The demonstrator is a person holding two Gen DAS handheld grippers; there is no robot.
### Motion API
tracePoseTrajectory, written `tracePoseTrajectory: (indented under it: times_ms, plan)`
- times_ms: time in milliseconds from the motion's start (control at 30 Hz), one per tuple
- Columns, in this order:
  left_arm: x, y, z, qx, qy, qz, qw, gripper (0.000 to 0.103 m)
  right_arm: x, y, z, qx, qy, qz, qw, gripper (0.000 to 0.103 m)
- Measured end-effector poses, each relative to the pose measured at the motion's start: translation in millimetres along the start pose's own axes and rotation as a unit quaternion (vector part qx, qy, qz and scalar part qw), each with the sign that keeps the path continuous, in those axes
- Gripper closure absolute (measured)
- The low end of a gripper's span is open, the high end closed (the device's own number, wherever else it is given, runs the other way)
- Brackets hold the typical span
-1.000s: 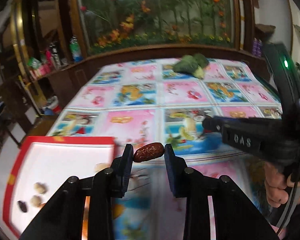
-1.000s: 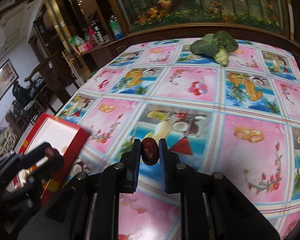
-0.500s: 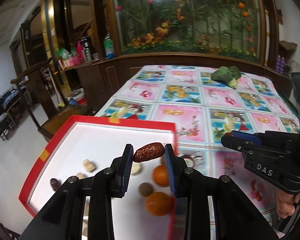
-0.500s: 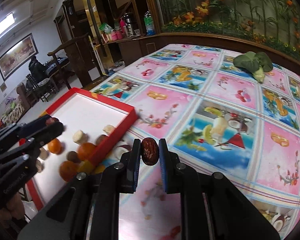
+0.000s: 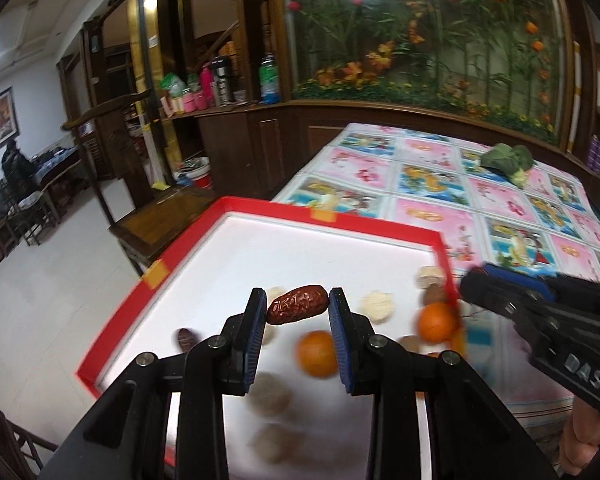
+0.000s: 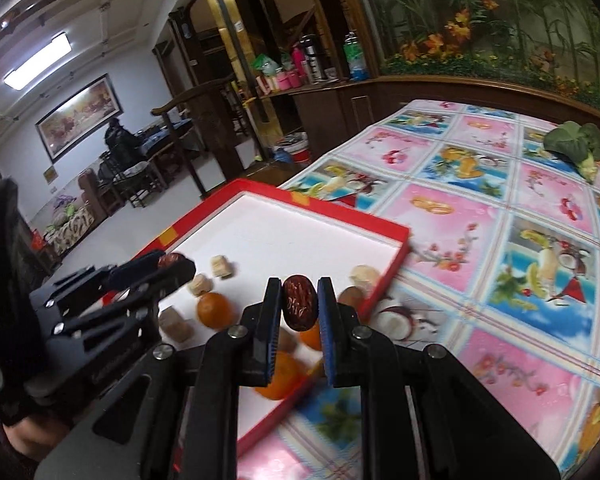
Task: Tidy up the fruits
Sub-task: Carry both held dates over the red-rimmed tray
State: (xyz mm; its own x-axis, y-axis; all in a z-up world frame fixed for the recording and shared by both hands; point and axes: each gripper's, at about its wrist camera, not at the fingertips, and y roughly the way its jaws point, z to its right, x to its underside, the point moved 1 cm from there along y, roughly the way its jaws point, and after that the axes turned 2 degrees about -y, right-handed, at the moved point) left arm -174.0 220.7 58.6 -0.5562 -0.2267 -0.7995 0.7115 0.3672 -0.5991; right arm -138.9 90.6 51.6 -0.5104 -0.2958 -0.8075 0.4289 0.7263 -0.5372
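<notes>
At far left a wooden chair (image 5: 156,220) stands on the pale floor beside the table edge, and a shelf of bottles (image 5: 224,84) runs along the dark cabinet behind it. The red-rimmed white tray (image 5: 148,280) sits at the near left corner of the table. Over it the left gripper (image 5: 297,306) pinches a dark red date (image 5: 297,309) lengthwise between its blue pads, lifted clear of the tray floor. Below and around it lie a small dark date (image 5: 186,338), pale round pieces (image 5: 376,306), brownish lumps (image 5: 270,394) blurred in the near part, and two oranges (image 5: 317,354), one close against the right rim.

Right of that, the right gripper (image 6: 299,306) grips a second date (image 6: 299,308) upright between narrow jaws, above the tray's right rim (image 6: 384,280), with another orange (image 6: 278,374) under its fingers. Its body reads "DAS" (image 5: 584,372) in the left wrist view; other lettering is too blurred to read.

The fruit-print tablecloth (image 6: 500,240) spreads to the right, bare but for a leafy green vegetable (image 6: 576,146) at the far right, before a glass panel of flowers (image 5: 440,32)
</notes>
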Motion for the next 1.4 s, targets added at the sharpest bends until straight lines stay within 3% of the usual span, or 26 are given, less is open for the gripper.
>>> tracePoseTrajectory:
  times_ms: [167,300,733,1100,1400]
  plan:
    - [6.6,-6.2,-42.6,-0.044,-0.024,0.002,0.9987,0.072,17.3,4.4,-23.5,-0.031,-0.044,-0.024,0.998,0.083]
    - [15.6,-9.5,-55.0,-0.060,-0.022,-0.003,0.9980,0.072,28.9,9.8,-39.8,-0.064,-0.067,-0.049,0.994,0.083]
    - [37.5,-16.8,-11.0,0.002,0.060,-0.033,0.9976,0.072,43.1,19.3,-44.9,-0.094,-0.068,-0.096,0.989,0.083]
    - [45.7,-17.0,-4.4,0.014,0.065,-0.048,0.9967,0.072,47.6,25.5,-45.4,-0.094,-0.069,-0.116,0.986,0.083]
    - [41.8,-5.6,5.5,-0.012,0.078,-0.036,0.9962,0.071,46.1,27.1,-39.7,-0.085,-0.058,-0.121,0.987,0.082]
